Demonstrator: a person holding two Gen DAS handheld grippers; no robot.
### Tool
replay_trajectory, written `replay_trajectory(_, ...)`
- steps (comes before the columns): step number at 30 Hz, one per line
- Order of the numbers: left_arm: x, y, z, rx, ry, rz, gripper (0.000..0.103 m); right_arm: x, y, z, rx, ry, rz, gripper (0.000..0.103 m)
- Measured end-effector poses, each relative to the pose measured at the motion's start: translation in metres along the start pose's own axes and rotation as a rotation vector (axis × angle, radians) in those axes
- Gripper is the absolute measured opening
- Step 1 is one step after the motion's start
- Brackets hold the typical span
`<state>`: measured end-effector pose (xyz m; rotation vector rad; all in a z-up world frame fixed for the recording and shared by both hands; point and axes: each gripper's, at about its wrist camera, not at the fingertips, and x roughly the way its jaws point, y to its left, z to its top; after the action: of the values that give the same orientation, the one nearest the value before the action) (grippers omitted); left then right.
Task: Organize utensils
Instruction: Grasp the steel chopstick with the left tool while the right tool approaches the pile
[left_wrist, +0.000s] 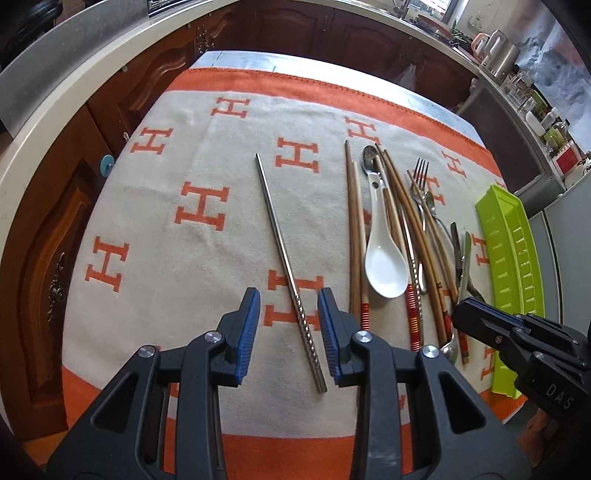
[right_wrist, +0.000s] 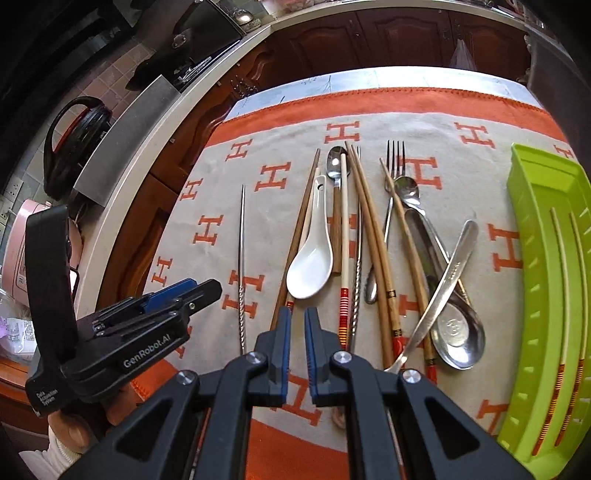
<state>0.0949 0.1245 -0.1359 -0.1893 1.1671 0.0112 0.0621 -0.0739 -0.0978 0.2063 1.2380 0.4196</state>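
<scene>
My left gripper (left_wrist: 289, 295) is open, its blue pads on either side of a lone steel chopstick (left_wrist: 286, 260) lying on the cloth; the frame does not show whether they touch it. It also shows in the right wrist view (right_wrist: 242, 258). My right gripper (right_wrist: 297, 315) is nearly shut and empty, hovering just in front of a white ceramic spoon (right_wrist: 310, 267). Beside the spoon lie wooden chopsticks (right_wrist: 373, 236), a fork (right_wrist: 395, 162) and steel spoons (right_wrist: 456, 332). A green tray (right_wrist: 532, 206) at the right holds two chopsticks (right_wrist: 570, 325).
A beige cloth with orange H marks (left_wrist: 184, 229) covers the table. Wooden cabinets (left_wrist: 55, 206) and a pale counter edge run along the left and back. The right gripper appears in the left wrist view (left_wrist: 517, 336), close to the tray (left_wrist: 513, 258).
</scene>
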Motion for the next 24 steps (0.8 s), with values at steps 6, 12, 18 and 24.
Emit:
replay_trajectory(6, 0.038, 0.001, -0.008, -0.022, 0.057, 0.011, 0.029, 0.023, 0.006, -0.011, -0.018, 0.029, -0.027, 0.007)
replay_trajectory(12, 0.043, -0.010, -0.007, 0.007, 0.018, 0.057, 0.029, 0.029, 0.008, -0.013, -0.023, 0.027, -0.029, 0.007)
replay_trajectory(18, 0.044, -0.017, -0.010, 0.035, -0.031, 0.109, 0.022, 0.034, 0.009, -0.011, -0.018, 0.030, -0.009, 0.007)
replay_trajectory(24, 0.040, -0.002, -0.012, -0.006, -0.033, 0.042, 0.004, 0.047, 0.019, -0.009, -0.037, 0.032, 0.009, 0.007)
